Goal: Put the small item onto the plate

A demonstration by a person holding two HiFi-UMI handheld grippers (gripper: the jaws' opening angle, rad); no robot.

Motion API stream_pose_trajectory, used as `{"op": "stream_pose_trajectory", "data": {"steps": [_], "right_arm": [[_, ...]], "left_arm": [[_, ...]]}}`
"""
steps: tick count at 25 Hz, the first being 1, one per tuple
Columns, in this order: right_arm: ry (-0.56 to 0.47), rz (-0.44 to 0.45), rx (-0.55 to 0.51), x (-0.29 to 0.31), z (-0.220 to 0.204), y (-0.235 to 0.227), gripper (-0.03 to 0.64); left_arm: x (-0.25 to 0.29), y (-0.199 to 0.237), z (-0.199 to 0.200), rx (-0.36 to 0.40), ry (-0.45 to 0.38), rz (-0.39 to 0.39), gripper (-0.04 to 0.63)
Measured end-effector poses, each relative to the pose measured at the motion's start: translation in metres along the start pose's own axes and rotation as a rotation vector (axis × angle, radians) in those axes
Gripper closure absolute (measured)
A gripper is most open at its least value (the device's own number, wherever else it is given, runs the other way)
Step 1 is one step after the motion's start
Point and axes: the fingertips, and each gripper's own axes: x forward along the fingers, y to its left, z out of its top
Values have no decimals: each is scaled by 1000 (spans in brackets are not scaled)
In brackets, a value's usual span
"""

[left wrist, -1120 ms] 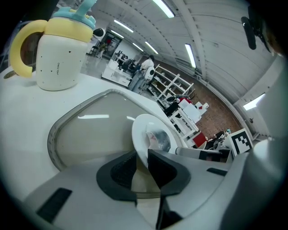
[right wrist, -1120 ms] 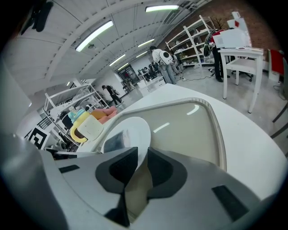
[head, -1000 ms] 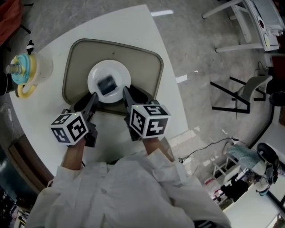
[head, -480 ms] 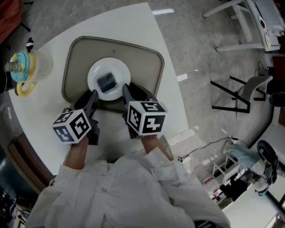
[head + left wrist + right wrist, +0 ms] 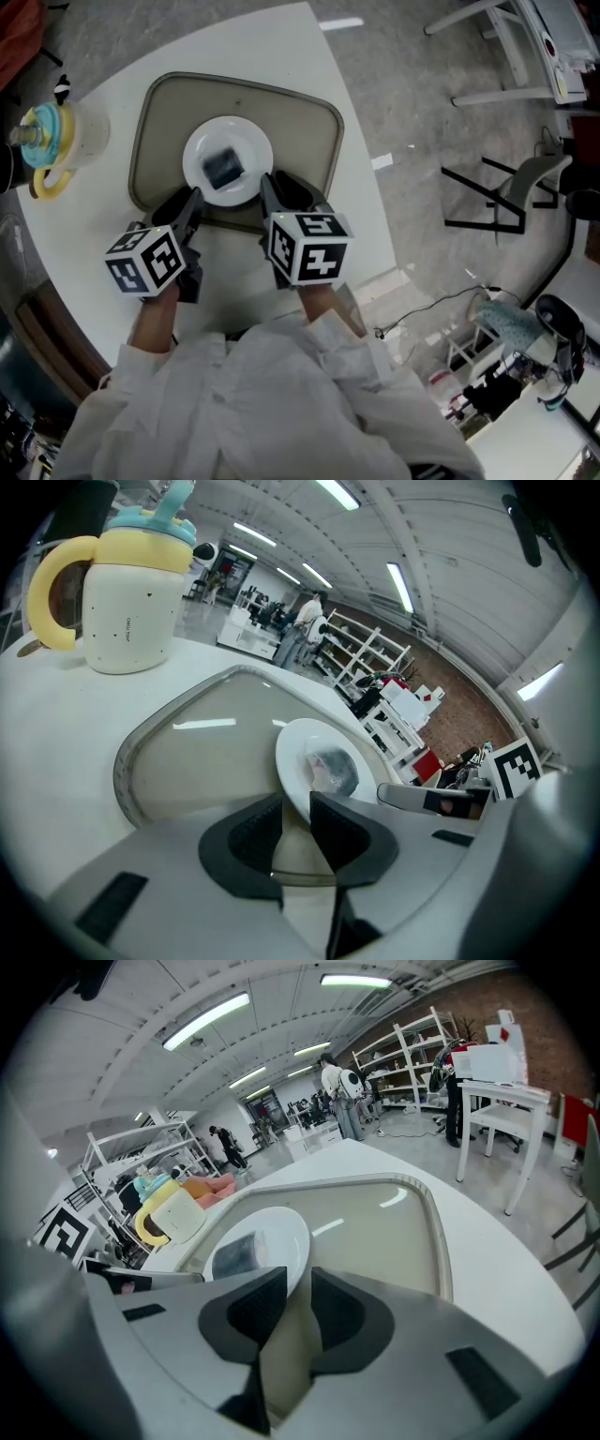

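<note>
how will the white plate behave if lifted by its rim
The white plate looks rigid and glossy, so probably slippery at its rim. Lifted by one edge it would likely tilt, and the small dark item might slide.

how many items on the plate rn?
1: a small dark item at the centre of the plate, which sits on the tray. Nothing looks hidden.
</note>
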Motion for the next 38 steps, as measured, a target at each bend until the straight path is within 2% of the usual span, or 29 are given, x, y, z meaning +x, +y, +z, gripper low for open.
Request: {"op": "stream_pose_trajectory", "data": {"steps": [8, 15, 24, 38], "right_arm": [[-57, -12, 12, -15, 9, -5, 543], [-137, 8, -7, -43, 5, 22, 548], [-224, 35, -36, -79, -15, 67, 577], [-398, 10, -92, -159, -44, 119, 601]], "left_arm": [[-2, -10, 16, 28, -31, -73, 518], [-32, -23, 7, 73, -63, -157, 520], [-78, -38, -6, 174, -98, -237, 538], [-165, -64, -38, 367, -160, -365, 580]]}}
